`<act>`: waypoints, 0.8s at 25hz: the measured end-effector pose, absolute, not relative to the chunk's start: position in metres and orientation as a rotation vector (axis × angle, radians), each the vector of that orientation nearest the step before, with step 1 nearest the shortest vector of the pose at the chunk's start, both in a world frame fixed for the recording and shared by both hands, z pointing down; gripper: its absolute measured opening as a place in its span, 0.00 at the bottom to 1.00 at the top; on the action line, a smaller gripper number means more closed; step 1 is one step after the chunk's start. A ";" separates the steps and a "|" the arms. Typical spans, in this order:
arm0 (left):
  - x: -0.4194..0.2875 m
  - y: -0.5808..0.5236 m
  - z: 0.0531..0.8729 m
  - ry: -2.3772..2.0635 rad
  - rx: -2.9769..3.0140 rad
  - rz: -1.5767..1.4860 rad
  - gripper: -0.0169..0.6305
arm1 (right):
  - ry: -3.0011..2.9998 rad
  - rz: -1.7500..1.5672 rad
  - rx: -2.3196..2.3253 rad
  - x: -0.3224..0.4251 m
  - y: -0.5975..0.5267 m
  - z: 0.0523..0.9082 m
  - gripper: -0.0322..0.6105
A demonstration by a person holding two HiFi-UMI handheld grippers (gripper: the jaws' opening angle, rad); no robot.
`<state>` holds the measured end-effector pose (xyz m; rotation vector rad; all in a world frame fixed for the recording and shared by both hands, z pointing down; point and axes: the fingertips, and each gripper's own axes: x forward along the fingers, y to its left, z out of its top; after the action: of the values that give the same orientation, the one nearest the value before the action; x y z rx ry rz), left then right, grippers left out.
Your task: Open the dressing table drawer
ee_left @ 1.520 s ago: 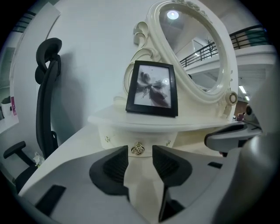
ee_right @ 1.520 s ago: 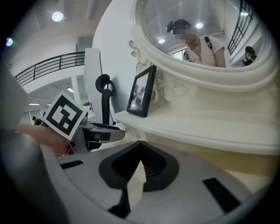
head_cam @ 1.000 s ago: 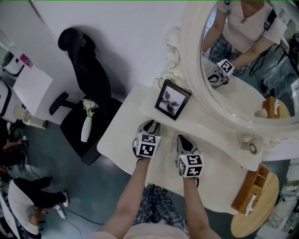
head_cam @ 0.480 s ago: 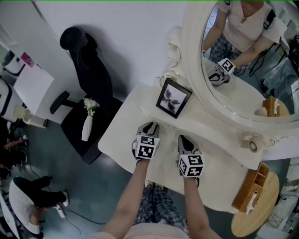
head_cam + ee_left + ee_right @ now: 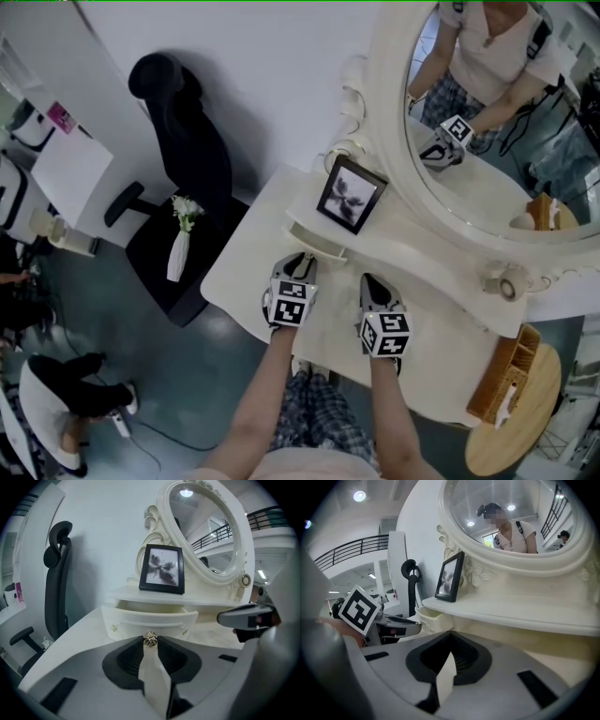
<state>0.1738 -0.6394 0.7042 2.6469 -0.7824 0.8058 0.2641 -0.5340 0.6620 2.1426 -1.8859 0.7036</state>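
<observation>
Gripping the small metal knob (image 5: 150, 640) of the drawer (image 5: 149, 618), the left gripper (image 5: 150, 642) has its dark pads closed against the knob from either side. The drawer stands partly open. Its curved cream front juts out from under the low shelf (image 5: 422, 264), directly below the black picture frame (image 5: 351, 195) at the shelf's left end. The right gripper (image 5: 371, 281) is just beside the left one, over the tabletop, with its jaws brought together and nothing between them. Whether it touches the top I cannot tell.

The dressing table (image 5: 232, 274) is glossy cream-white, with a smooth pale top and a rounded near-left corner. An oval mirror (image 5: 487, 141) in a heavy carved cream frame rises from the shelf and reflects the person and one gripper. Behind the table is a plain white wall (image 5: 272, 75). To the left, a black office chair (image 5: 183, 155) stands against that wall, with a slim white vase (image 5: 177, 251) of pale flowers near its seat. The floor (image 5: 187, 375) is a dull teal. At the lower right, a round wooden table (image 5: 511, 439) carries a woven basket (image 5: 502, 375). At the lower left, a person (image 5: 56, 403) in a white top is low on the floor, well apart from the table.
</observation>
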 end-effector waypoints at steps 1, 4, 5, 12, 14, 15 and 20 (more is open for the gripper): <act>0.171 -0.638 0.704 -0.784 2.647 0.805 0.20 | -1.886 0.703 2.143 0.263 -0.533 0.662 0.07; 0.165 -0.634 0.704 -0.783 2.645 0.801 0.20 | -1.884 0.701 2.144 0.262 -0.532 0.661 0.07; 0.163 -0.632 0.704 -0.782 2.644 0.798 0.20 | -1.885 0.700 2.143 0.262 -0.531 0.661 0.07; 0.152 -0.626 0.704 -0.780 2.640 0.791 0.20 | -1.890 0.699 2.138 0.258 -0.529 0.659 0.07; 0.150 -0.624 0.704 -0.782 2.638 0.788 0.20 | -1.893 0.698 2.136 0.257 -0.529 0.659 0.07; 0.149 -0.623 0.704 -0.784 2.636 0.786 0.20 | -1.894 0.697 2.136 0.257 -0.529 0.659 0.07; 0.146 -0.622 0.704 -0.782 2.634 0.773 0.20 | -1.897 0.697 2.136 0.255 -0.530 0.657 0.07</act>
<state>0.1463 -0.6216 0.7042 2.6336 -0.7816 0.7731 0.2554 -0.5296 0.6569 2.1356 -1.8968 0.6966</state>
